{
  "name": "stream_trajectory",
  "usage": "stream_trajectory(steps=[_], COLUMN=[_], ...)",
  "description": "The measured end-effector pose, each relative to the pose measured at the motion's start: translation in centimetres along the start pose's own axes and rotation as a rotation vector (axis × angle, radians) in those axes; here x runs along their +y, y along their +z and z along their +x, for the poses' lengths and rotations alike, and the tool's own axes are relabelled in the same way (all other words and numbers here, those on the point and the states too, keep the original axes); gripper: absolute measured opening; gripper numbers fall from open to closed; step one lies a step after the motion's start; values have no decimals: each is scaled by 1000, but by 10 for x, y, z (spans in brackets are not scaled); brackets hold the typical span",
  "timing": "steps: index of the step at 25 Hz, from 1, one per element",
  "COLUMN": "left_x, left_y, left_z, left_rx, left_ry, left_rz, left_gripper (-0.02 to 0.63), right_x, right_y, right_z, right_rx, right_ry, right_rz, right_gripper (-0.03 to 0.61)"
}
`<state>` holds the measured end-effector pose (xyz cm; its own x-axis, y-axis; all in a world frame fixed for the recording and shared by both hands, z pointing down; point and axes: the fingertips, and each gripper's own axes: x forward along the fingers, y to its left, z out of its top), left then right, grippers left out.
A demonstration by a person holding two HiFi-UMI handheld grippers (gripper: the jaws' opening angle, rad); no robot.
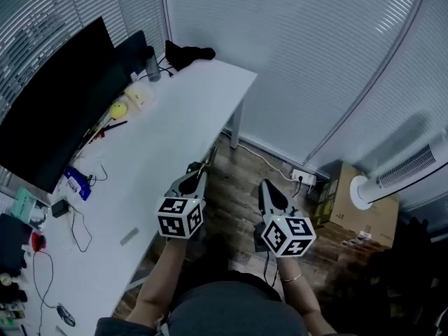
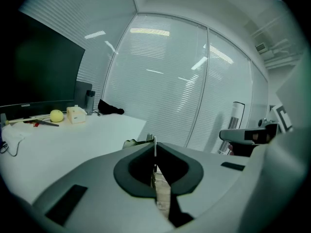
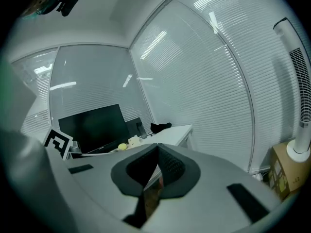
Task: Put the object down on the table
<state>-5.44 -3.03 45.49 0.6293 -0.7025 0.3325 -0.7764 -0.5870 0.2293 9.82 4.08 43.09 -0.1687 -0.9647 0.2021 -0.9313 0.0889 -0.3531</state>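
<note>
Grey left gripper [image 1: 203, 173] at white table [image 1: 175, 117] edge, pinching small metallic object [image 2: 138, 141]; right gripper [image 1: 264, 185] alongside, pressed together, empty.

Small thin object [image 2: 138, 141], pale olive with a metallic bit, pinched in the closed left gripper [image 2: 154, 140] tips. It pokes out left of them, over the surface [image 2: 73, 140] edge.

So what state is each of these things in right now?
Left gripper: shut on a small thin object.
Right gripper: shut, nothing in it.
Monitor: screen dark.
Bottle: upright.
Blinds: lowered.
Fan: upright; running or not, can't tell.
</note>
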Motion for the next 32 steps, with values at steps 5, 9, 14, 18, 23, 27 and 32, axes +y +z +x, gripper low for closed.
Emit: stream_trajectory(steps=[5,9,14,18,23,27,32], left_x=[28,46,63,73,91,106,126], left_y=[19,27,31,37,50,59,69], left_z=[23,34,43,55,73,91,116], left_rx=[-11,-16,-10,-5,-12,-14,-14], left_ry=[-11,-4,6,12,33,59,98], left_rz=[-7,-19,-32,-37,-40,-50,-78], left_gripper=[25,25,25,25,25,25,25], right_x=[8,12,17,20,24,20,14], right_y=[10,13,16,19,28,39,49], right_z=[39,57,78,99,129,154,190], right_rx=[-1,7,21,30,31,32,52], right_ry=[3,8,24,46,84,109,142], right_rz=[-10,-21,-22,-28,-39,-45,-55], right_gripper=[5,5,5,3,3,3,5])
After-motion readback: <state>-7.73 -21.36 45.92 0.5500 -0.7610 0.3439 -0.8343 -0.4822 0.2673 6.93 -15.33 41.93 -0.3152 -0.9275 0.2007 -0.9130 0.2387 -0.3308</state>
